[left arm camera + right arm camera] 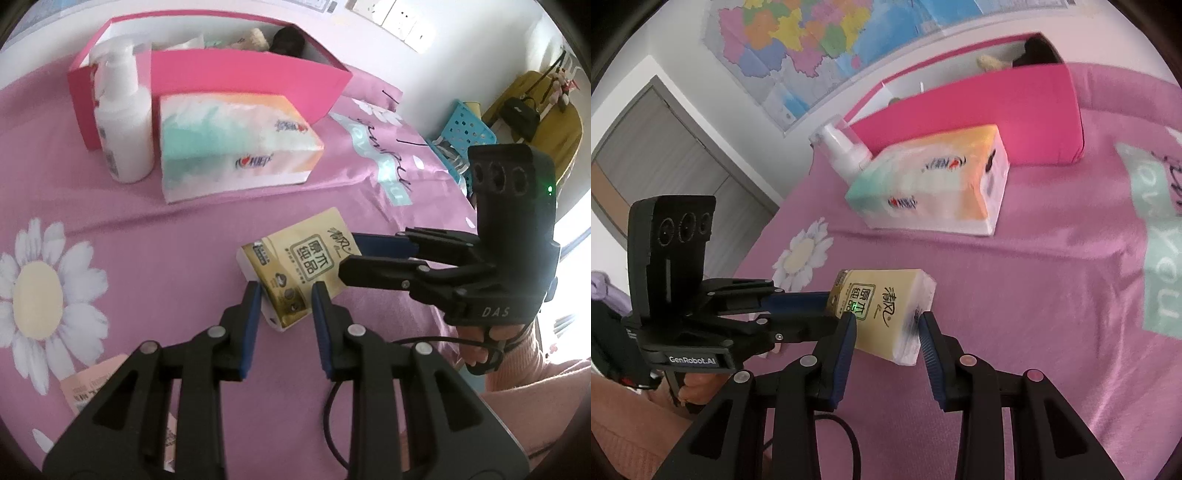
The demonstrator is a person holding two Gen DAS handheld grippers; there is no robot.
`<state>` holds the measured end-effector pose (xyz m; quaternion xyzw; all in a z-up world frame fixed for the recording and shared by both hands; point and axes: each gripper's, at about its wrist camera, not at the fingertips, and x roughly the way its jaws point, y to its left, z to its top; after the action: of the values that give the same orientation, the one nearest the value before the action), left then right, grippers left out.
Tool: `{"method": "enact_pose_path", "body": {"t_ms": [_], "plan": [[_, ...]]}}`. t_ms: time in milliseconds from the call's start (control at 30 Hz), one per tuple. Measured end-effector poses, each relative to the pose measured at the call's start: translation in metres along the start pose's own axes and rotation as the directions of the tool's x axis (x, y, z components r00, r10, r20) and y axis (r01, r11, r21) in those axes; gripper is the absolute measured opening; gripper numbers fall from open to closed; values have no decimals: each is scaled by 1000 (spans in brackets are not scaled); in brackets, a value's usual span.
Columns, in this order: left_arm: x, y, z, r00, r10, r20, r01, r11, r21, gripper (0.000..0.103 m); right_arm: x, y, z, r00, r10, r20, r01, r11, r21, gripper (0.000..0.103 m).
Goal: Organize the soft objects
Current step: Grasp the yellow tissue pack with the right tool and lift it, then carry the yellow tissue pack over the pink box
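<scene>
A small yellow tissue pack (295, 266) (886, 314) hangs between both grippers just above the pink bedspread (147, 236). My left gripper (286, 295) is shut on its near end, a blue pad pressing each side; the right wrist view shows this gripper (827, 306) coming in from the left. My right gripper (887, 321) is shut on the pack's other end, and the left wrist view shows it (349, 254) clamping the pack's right edge. A large soft tissue pack (236, 147) (931, 184) lies farther back, in front of the pink box (258, 77) (997, 110).
A white pump bottle (123, 122) (846, 147) stands left of the large tissue pack, against the box. The box holds several small items. A pink packet (96, 384) lies at the near left. A blue basket (461, 125) sits beyond the bed's right edge.
</scene>
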<state>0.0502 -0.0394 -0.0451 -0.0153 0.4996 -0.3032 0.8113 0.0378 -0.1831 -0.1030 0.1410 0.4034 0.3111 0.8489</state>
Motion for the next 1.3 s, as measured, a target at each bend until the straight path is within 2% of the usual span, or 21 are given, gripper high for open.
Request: {"method": "enact_pose_path", "body": {"t_ms": [533,1300], "plan": [[-7,-9,22,999,14,42,-15,1000,25,29,-24,6,19,997,-21,80,24,999,-32,36],[-19,-18,40,993,50,104,-58,996,74,29,-35,11,39,991,-40,131,47,998,-46,36]]}}
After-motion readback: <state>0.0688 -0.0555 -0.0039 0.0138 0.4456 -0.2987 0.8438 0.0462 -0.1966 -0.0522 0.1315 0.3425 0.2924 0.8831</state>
